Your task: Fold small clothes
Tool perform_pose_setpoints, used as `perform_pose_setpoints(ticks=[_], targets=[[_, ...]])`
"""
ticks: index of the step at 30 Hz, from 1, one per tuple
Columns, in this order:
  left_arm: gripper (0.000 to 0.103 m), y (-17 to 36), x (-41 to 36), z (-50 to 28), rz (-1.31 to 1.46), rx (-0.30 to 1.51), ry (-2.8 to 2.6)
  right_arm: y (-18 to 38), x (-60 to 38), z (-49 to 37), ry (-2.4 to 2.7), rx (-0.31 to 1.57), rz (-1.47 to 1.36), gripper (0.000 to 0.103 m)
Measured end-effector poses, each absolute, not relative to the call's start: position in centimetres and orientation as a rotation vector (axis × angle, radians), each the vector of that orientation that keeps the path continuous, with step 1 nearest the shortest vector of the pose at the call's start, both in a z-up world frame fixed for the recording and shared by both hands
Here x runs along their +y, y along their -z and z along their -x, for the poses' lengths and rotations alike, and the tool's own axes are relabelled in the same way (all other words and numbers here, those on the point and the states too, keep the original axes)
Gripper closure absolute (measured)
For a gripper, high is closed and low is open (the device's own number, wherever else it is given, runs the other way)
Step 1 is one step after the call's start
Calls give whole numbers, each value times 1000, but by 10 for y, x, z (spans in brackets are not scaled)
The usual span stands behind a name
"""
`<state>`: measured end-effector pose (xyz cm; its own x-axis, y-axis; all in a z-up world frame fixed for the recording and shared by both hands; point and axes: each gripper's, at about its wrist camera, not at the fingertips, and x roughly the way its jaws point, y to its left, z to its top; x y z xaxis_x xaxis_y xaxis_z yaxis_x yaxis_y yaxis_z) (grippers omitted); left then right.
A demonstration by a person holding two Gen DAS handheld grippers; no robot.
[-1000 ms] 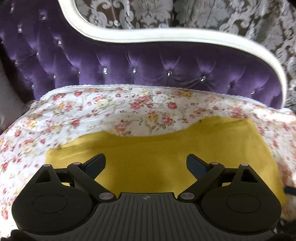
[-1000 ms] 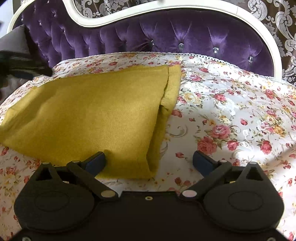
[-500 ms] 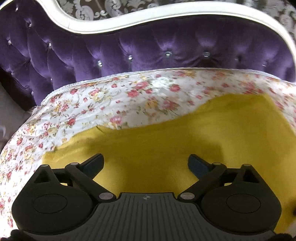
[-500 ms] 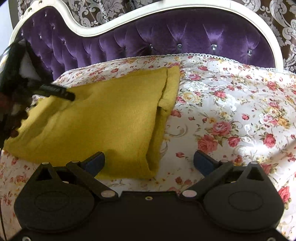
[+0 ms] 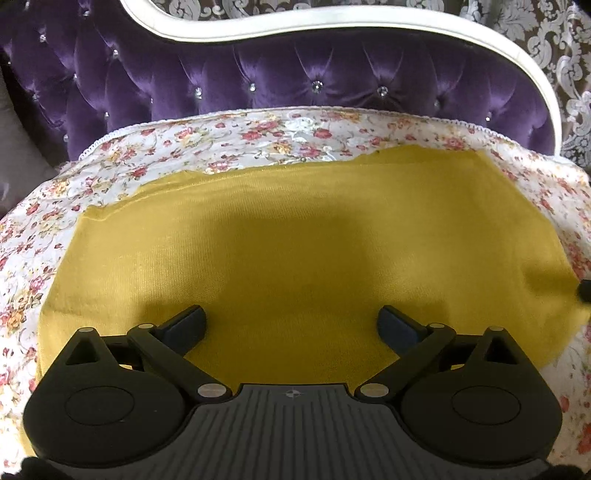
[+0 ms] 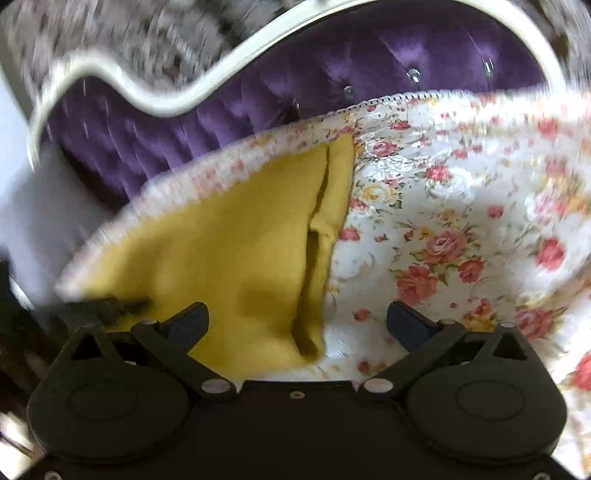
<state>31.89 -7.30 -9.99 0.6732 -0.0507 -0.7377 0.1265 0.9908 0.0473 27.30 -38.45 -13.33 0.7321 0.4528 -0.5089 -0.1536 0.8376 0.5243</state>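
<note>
A mustard-yellow knit garment (image 5: 295, 243) lies flat on the floral cover. My left gripper (image 5: 291, 325) is open and empty, just above the garment's near part. In the right wrist view the garment (image 6: 236, 258) shows its folded right edge. My right gripper (image 6: 297, 320) is open and empty, straddling that edge near its front corner. The left gripper's dark tip (image 6: 103, 306) shows at the garment's left side. The right wrist view is motion-blurred.
The floral cover (image 5: 258, 133) spreads over a purple tufted sofa back (image 5: 280, 77) with a white frame (image 5: 332, 26). Bare floral fabric (image 6: 461, 236) lies right of the garment. A grey cushion (image 5: 18, 147) sits at far left.
The left gripper pulled back, so more of the garment shows. The right gripper swung quickly and moved closer to the garment's right edge. Both stayed open.
</note>
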Motion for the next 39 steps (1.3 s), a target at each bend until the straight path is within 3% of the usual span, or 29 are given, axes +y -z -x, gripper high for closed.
perform_pose_setpoints(ticks=[4,15,20,23,39], targets=[[1,100,-72,-315,-72,801,89,142,-414,-294,-413,641,-709,0],[2,100,-71,-316,-69,811,102,142,-419,-339,-548,618,-767,2],[9,92,-67,-317,-43,838,101,142,-431,-336,-531,612,-776,28],[11,88,-63,-316,-22,848,96,147,-435,-329,-568,610,-816,34],[11,86,-54,-392,-13,896,-2,157,-424,-356,-674,618,-863,36]])
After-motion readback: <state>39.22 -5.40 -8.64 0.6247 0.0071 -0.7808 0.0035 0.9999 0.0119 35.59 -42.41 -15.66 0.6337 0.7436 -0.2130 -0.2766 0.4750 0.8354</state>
